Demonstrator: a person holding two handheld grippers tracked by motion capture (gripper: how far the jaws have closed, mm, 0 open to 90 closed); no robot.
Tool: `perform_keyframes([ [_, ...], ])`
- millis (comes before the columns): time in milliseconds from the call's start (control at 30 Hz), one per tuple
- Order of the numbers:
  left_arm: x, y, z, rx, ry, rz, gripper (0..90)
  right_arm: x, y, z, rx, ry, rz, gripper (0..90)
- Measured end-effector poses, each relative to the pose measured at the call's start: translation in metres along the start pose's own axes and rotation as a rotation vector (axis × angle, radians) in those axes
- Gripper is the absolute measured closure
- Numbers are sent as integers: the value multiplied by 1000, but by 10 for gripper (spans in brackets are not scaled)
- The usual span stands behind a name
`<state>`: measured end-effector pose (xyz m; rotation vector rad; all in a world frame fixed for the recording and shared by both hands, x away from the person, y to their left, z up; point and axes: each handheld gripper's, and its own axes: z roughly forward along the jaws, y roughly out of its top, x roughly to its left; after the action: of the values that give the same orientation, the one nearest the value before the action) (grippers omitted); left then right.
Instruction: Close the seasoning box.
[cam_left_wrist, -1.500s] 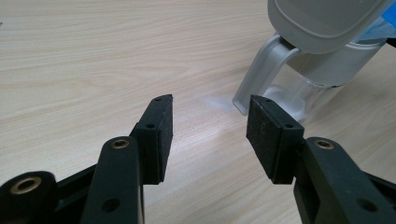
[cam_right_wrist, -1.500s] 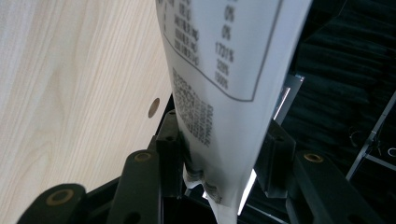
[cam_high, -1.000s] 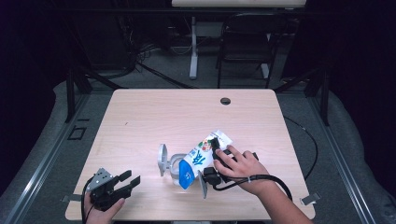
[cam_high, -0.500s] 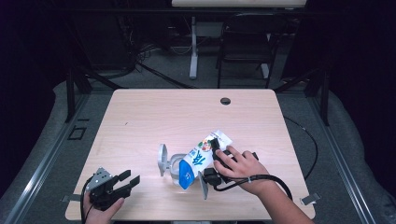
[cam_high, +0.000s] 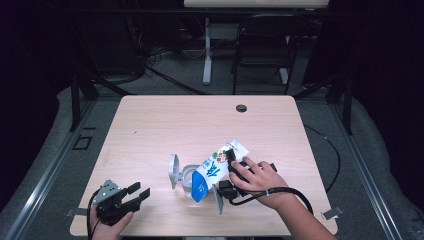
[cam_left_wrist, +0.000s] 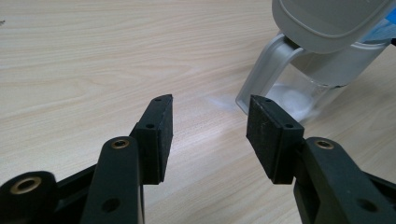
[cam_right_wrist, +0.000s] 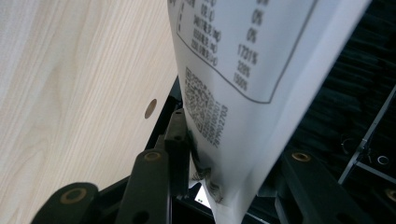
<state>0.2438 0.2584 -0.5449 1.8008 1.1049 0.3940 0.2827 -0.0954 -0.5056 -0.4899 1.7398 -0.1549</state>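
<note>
A blue and white carton (cam_high: 214, 170) hangs tilted, its blue end down over a clear pitcher (cam_high: 185, 181) with grey handle and lid. My right gripper (cam_high: 231, 158) is shut on the carton's upper end. In the right gripper view the printed carton (cam_right_wrist: 243, 70) sits between the jaws of the right gripper (cam_right_wrist: 229, 144), which have just been closing on it. My left gripper (cam_high: 138, 194) rests open at the table's front left corner, a little way from the pitcher. In the left gripper view the left gripper (cam_left_wrist: 210, 135) has nothing between its pads, and the pitcher (cam_left_wrist: 299, 88) stands ahead to the right.
The wooden table (cam_high: 165, 125) has a small round hole (cam_high: 241, 108) near its far edge. A black cable (cam_high: 280, 192) loops from the right hand. A chair (cam_high: 262, 45) and stands are on the dark floor beyond the table.
</note>
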Motion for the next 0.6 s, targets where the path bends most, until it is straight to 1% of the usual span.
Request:
perform_keyframes([
  [300,0,0,0,0,-1,-2,516,0,0,-1,-2,1,-10,668],
  [467,0,-1,0,1,0,-5,516,-1,0,-2,8,-3,-19,673],
  [600,0,-1,1,1,0,-6,516,-1,0,-1,2,-1,-18,676],
])
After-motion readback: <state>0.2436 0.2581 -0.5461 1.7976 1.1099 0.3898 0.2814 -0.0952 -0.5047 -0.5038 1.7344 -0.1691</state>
